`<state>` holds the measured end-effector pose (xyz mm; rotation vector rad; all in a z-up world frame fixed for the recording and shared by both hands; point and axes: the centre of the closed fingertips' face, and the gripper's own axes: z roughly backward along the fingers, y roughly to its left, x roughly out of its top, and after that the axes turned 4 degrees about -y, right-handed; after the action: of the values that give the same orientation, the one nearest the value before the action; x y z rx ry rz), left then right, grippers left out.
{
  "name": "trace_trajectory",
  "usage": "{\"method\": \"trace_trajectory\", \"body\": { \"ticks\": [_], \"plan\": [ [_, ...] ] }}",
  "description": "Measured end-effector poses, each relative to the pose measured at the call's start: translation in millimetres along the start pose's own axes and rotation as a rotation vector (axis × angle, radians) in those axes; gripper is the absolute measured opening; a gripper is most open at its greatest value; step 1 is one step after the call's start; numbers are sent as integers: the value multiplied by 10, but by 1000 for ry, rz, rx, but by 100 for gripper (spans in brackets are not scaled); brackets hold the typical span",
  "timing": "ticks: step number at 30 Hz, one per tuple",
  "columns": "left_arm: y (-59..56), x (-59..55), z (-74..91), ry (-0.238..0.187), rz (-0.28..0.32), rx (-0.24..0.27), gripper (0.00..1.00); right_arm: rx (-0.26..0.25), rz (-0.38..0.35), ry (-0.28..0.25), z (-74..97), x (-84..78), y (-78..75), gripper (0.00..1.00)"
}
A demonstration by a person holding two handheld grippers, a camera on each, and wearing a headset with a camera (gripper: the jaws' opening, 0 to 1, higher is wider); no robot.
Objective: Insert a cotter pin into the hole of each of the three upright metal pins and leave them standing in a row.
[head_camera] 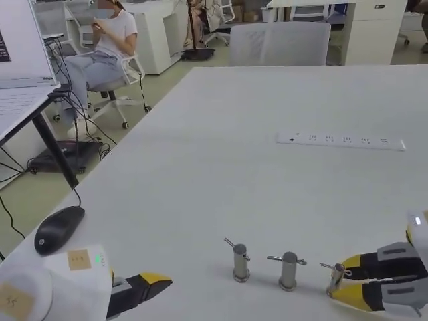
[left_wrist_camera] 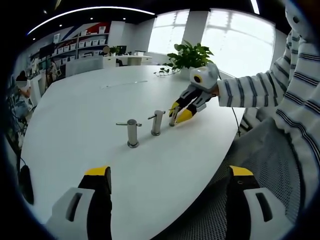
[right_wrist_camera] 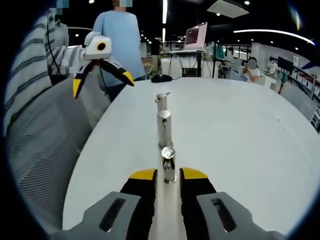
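Observation:
Three upright metal pins stand in a row near the table's front edge: the first pin [head_camera: 241,263], the second pin [head_camera: 288,270] and the third pin [head_camera: 338,275]. Each carries a thin cotter pin [head_camera: 286,259] crosswise through its top. My right gripper [head_camera: 342,279] lies low on the table, its yellow jaws a narrow gap apart on either side of the third pin [right_wrist_camera: 169,167], with a sliver of table showing on both sides. My left gripper [left_wrist_camera: 169,172] is wide open and holds nothing, back from the row [left_wrist_camera: 132,132] at the bottom left [head_camera: 157,282].
A white power strip [head_camera: 341,140] lies further back on the white table [head_camera: 221,167]. A black mouse [head_camera: 59,229] rests near the table's left edge. Beyond that edge are a desk with cables and a seated person [head_camera: 107,40].

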<state>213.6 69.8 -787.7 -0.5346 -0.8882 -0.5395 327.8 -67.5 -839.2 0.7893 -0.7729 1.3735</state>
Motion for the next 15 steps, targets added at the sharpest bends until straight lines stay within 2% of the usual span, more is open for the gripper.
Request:
{"method": "trace_trajectory", "body": {
  "ticks": [8,13,15],
  "plan": [
    [-5,9,-5,-5,-2,-5,96,-26,-25,-12,64,-7,12,21],
    [1,-8,-8,-7,-2,-4,96,-46,-37,-26,124,67,19,24],
    [28,6,-14,-13,-20,3,95,-55,-36,-36,149,129,22,24]
  ]
}}
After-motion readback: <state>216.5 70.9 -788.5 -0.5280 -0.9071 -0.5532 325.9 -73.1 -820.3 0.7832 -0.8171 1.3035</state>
